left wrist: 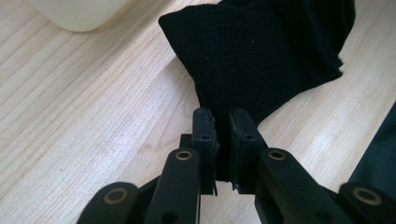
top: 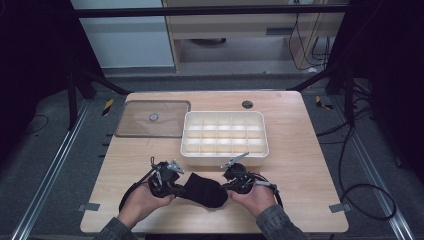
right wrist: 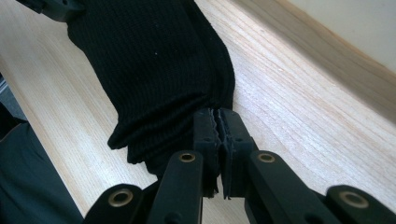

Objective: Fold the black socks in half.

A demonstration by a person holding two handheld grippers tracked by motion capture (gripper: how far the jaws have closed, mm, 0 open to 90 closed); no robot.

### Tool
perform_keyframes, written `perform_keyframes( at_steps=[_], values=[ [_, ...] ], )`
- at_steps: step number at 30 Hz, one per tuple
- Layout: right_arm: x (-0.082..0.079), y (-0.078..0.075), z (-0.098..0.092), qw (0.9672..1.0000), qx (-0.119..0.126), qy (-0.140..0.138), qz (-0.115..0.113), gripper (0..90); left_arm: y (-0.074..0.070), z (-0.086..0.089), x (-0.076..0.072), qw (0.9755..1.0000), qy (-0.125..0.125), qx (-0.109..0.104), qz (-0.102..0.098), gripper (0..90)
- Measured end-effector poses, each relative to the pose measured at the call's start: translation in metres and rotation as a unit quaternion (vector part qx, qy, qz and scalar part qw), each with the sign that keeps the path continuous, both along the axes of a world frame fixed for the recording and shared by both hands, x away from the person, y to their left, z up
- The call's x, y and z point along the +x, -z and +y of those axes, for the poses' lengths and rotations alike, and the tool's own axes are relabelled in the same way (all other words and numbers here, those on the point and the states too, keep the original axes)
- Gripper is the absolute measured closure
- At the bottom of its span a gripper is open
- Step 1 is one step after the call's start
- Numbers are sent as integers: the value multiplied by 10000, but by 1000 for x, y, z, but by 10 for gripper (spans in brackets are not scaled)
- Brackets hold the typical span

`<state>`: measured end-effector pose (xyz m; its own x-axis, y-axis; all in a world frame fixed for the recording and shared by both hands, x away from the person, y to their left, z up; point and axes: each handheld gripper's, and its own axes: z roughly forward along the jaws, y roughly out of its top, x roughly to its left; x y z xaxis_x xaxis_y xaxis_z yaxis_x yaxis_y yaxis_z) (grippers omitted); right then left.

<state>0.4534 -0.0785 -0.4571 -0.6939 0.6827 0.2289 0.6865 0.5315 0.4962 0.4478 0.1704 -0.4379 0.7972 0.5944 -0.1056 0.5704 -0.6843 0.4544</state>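
A black knitted sock (top: 205, 190) lies stretched across the near part of the wooden table (top: 300, 170), between the two hands. My left gripper (top: 176, 189) is shut on its left end; in the left gripper view the black fabric (left wrist: 261, 51) is pinched between the pads (left wrist: 205, 130). My right gripper (top: 228, 186) is shut on the sock's right end, where the folded ribbed cloth (right wrist: 154, 65) runs into the closed pads (right wrist: 236, 130).
A white divided tray (top: 224, 156) with several empty compartments stands just behind the grippers. A clear lid (top: 153, 118) lies flat at the back left. A round black grommet (top: 247, 104) sits near the far edge.
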Motion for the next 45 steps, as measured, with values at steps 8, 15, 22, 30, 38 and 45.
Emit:
perform_keyframes(
  at_steps=[8, 15, 22, 30, 38, 45],
  values=[
    [1, 0, 3, 10000, -17, 1, -1, 869, -8, -2, -2, 9999, 53, -8, -88, 817],
    [-1, -3, 8, 10000, -59, -62, 3, 869, -9, -5, 0, 9999, 99, -71, -85, 818],
    [0, -6, 9, 10000, -60, -52, -17, 869, -13, -17, -3, 9995, 268, -146, -123, 818],
    [-2, -8, 7, 10000, 6, -24, 16, 869, -15, -14, 3, 9996, 233, -68, -116, 818],
    [2, -6, 6, 10000, -12, 14, 16, 862, -10, -5, 13, 9998, 178, -4, -64, 818],
    [-1, -3, 3, 10000, -76, 7, 38, 833, -5, -1, 13, 9999, 111, -19, -55, 819]
  ],
)
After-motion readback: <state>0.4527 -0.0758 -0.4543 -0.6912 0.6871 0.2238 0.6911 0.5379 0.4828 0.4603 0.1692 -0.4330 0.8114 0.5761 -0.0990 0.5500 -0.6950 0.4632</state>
